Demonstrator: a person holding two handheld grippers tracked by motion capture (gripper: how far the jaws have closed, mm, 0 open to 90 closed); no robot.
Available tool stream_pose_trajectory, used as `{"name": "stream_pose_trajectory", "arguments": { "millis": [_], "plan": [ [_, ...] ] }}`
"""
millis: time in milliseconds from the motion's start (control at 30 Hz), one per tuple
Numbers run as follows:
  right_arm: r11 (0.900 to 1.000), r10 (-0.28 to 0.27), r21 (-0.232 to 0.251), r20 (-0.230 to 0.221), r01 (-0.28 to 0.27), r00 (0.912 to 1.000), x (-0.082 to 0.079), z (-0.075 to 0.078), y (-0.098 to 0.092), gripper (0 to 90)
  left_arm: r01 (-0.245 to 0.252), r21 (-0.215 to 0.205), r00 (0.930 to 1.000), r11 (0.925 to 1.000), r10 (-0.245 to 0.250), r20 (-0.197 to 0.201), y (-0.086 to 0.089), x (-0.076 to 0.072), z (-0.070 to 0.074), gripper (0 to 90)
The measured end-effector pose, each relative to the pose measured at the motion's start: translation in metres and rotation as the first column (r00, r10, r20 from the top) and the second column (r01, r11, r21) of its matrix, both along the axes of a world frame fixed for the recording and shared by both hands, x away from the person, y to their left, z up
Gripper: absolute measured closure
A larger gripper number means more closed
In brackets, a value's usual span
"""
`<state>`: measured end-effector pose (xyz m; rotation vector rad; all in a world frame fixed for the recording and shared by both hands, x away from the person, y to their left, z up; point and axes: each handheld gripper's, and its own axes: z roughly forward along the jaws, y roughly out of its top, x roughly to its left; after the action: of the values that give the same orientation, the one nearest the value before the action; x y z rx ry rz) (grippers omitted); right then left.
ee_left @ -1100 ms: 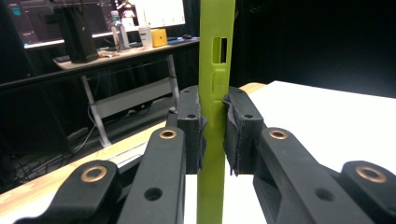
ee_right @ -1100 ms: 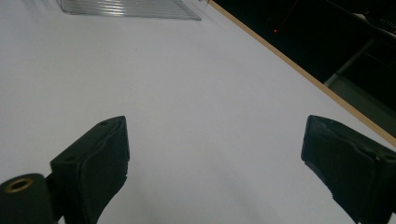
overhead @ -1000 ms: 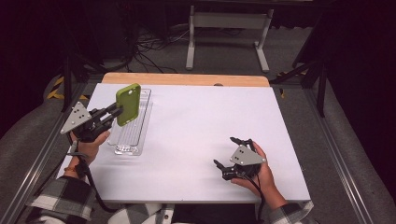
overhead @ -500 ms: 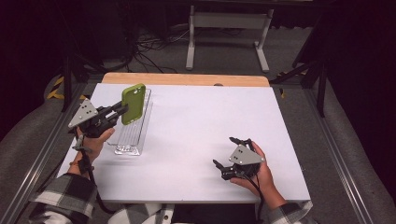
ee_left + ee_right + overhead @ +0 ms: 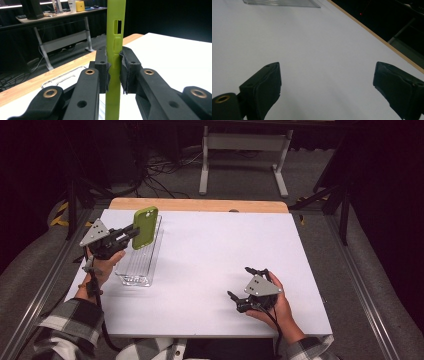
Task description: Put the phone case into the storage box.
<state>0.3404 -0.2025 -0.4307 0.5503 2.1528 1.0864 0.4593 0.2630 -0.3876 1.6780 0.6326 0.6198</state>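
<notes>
the left tongs point(image 5: 131, 234) are clenching a lime-green rubbery phone case point(image 5: 145, 227), gripping it by its thin edges and holding it upright in the air. in the high view the case is hanging over the far half of a clear ribbed plastic tray point(image 5: 139, 265), which is lying lengthwise on the left part of the white tabletop point(image 5: 215, 255); whether the case's bottom edge is touching the tray cannot be told. in the left gripper view the black pads point(image 5: 103, 65) are pressing on both narrow sides of the phone case point(image 5: 114, 50), just below a small rectangular cutout and a raised button shape, and the case is running straight up out of the top of that view. the clear ribbed plastic tray point(image 5: 62, 77) is showing below and behind the jaws, near the wooden strip along the tabletop's far edge.

the right tongs point(image 5: 244, 296) are standing released, well apart from the tray, low over the near right part of the tabletop in the person's hand point(image 5: 272, 307). in the right gripper view the two black jaws are spread wide with nothing but the bare white tabletop point(image 5: 324, 50) between them, and one end of the tray point(image 5: 282, 3) is showing at the top edge.

a plaid sleeve point(image 5: 65, 327) is covering the person's left forearm at the bottom of the high view.
</notes>
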Motion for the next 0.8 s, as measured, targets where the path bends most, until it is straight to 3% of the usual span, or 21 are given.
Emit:
{"name": "stream_pose_trajectory", "arguments": {
  "millis": [300, 633, 800],
  "plan": [
    [1.0, -0.014, 0.002, -0.015, 0.014, 0.9998, 0.003, -0.002, -0.001, 8.8, 0.016, 0.02, 0.9991, 0.9997, -0.015, -0.039, 0.0, 0.022, -0.002, 78.2],
    [1.0, -0.013, -0.003, -0.034, 0.013, 0.9993, 0.005, -0.007, 0.0, 8.9, 0.003, 0.019, 0.9991, 0.9998, -0.003, -0.042, -0.001, 0.046, -0.002, 78.1],
    [1.0, -0.01, -0.013, -0.036, 0.01, 0.9993, 0.005, -0.008, 0.001, 8.9, 0.003, 0.04, 0.9989, 0.9992, -0.001, -0.047, -0.003, 0.055, -0.001, 78.1]
  ]
}}
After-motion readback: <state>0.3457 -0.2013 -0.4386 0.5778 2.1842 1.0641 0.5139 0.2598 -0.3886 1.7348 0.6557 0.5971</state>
